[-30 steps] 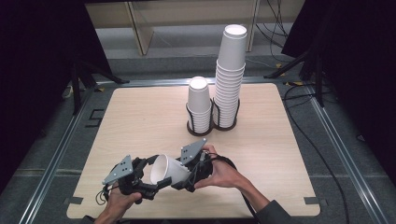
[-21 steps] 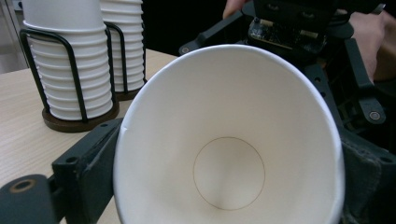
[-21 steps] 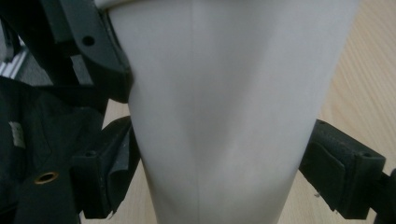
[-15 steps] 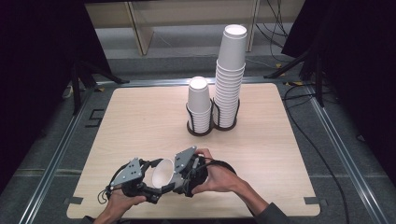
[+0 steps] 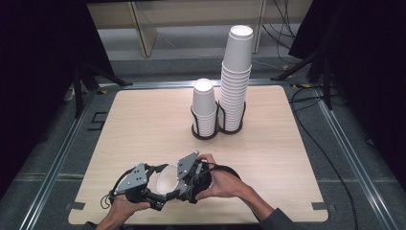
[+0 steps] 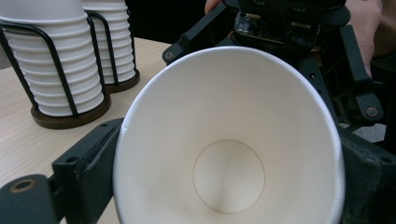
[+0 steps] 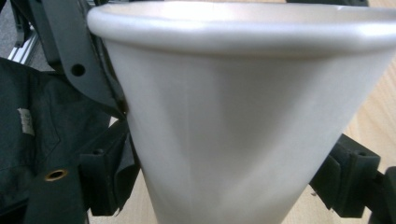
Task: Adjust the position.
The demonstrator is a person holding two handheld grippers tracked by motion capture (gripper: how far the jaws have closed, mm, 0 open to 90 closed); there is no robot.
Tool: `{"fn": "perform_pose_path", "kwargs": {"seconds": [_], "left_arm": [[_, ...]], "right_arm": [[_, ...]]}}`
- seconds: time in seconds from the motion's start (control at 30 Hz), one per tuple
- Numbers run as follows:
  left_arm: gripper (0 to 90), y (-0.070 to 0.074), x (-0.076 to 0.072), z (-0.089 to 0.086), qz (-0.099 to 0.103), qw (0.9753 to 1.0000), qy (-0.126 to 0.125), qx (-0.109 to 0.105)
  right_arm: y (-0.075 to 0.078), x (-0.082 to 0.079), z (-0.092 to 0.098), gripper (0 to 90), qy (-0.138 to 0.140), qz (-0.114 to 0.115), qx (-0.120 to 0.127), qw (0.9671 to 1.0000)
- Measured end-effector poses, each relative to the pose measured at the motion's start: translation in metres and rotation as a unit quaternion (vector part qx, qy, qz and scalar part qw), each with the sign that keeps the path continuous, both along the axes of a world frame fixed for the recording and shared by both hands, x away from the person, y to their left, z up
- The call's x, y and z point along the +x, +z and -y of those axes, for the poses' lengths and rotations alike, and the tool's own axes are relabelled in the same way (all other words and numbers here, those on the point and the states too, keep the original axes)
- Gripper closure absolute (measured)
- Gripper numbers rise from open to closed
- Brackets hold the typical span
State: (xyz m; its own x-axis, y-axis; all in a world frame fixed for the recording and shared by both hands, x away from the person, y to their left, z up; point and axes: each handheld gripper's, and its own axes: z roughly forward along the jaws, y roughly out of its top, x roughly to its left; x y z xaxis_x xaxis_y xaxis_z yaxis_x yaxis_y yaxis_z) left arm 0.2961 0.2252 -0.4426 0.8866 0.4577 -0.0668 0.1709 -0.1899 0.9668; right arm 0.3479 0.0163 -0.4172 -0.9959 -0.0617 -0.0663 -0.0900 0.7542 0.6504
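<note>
Inside, paper cup (image 6: 229, 154) — bare white.

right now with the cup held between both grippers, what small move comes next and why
Probably open one gripper so the other carries the paper cup alone. The left gripper has its jaws on both sides of the cup, and the right gripper appears clamped on it too. The cup holder with its stacks stands farther back on the table.

Cup base (image 7: 219, 205) cut off below (right gripper view), left forearm likewise.
</note>
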Motion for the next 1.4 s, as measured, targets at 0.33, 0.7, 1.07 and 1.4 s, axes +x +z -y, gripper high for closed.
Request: {"fn": "perform_pose_path", "kwargs": {"seconds": [0.33, 0.7, 1.07, 1.4], "left_arm": [[6.3, 0.000, -0.001, -0.001, 0.006, 0.9995, 0.018, -0.024], [13.2, 0.004, -0.003, -0.009, 0.016, 0.9983, 0.043, -0.036], [14.3, 0.004, 0.001, -0.015, 0.006, 0.9958, 0.067, -0.062], [14.3, 0.003, 0.003, -0.020, -0.007, 0.9937, 0.087, -0.070]], "right_arm": [[-0.002, 0.002, 0.003, 20.9, -0.012, -0.021, 0.020, 0.9995], [-0.005, 0.010, 0.011, 21.2, -0.044, -0.034, 0.020, 0.9982], [-0.003, 0.032, 0.039, 20.7, -0.124, -0.041, 0.080, 0.9882], [0.000, 0.040, 0.049, 20.5, -0.155, -0.032, 0.111, 0.9812]]}}
